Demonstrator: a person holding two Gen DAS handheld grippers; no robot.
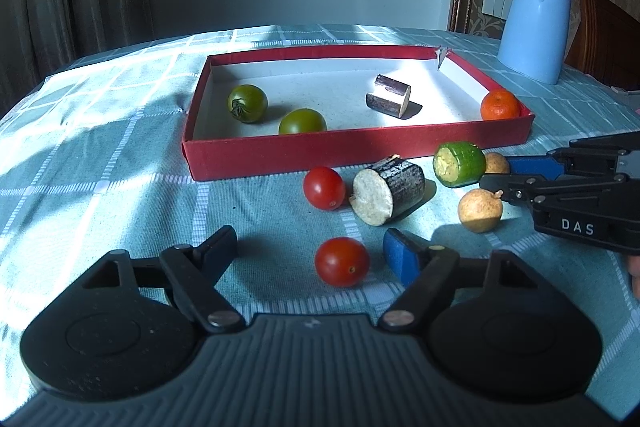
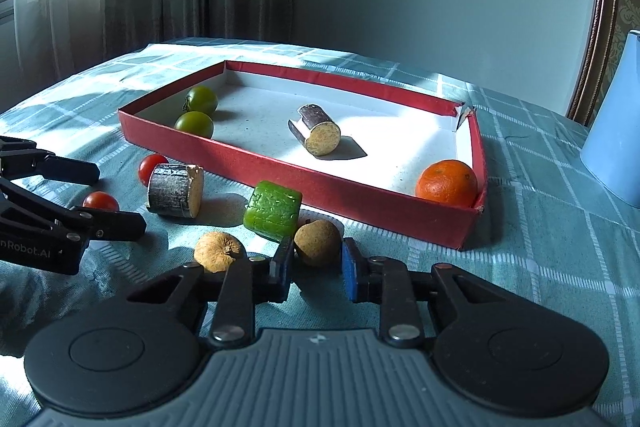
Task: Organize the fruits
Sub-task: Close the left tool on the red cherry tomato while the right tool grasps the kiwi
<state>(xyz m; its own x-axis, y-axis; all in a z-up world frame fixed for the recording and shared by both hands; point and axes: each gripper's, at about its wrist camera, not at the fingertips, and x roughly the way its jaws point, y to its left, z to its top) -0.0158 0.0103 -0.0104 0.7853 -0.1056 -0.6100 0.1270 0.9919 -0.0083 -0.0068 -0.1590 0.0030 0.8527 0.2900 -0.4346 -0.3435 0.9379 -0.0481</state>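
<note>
A red shallow box (image 1: 352, 147) (image 2: 360, 183) holds two green tomatoes (image 1: 247, 103) (image 2: 194, 125), a dark cut stem piece (image 1: 388, 95) (image 2: 316, 131) and an orange (image 1: 500, 105) (image 2: 446, 183). In front of it lie two red tomatoes (image 1: 324, 187) (image 1: 342, 261), a dark stem piece (image 1: 386, 189) (image 2: 176, 190), a green cut piece (image 1: 460, 163) (image 2: 272, 209) and two tan round fruits (image 1: 479, 209) (image 2: 318, 241). My left gripper (image 1: 312, 251) is open around the near red tomato. My right gripper (image 2: 316, 263) is open around a tan fruit, pads apart from it.
A blue kettle (image 1: 538, 23) (image 2: 616, 131) stands at the back right. The table has a teal checked cloth (image 1: 100, 155). A wooden chair (image 1: 604, 31) is behind the kettle. Curtains hang at the left.
</note>
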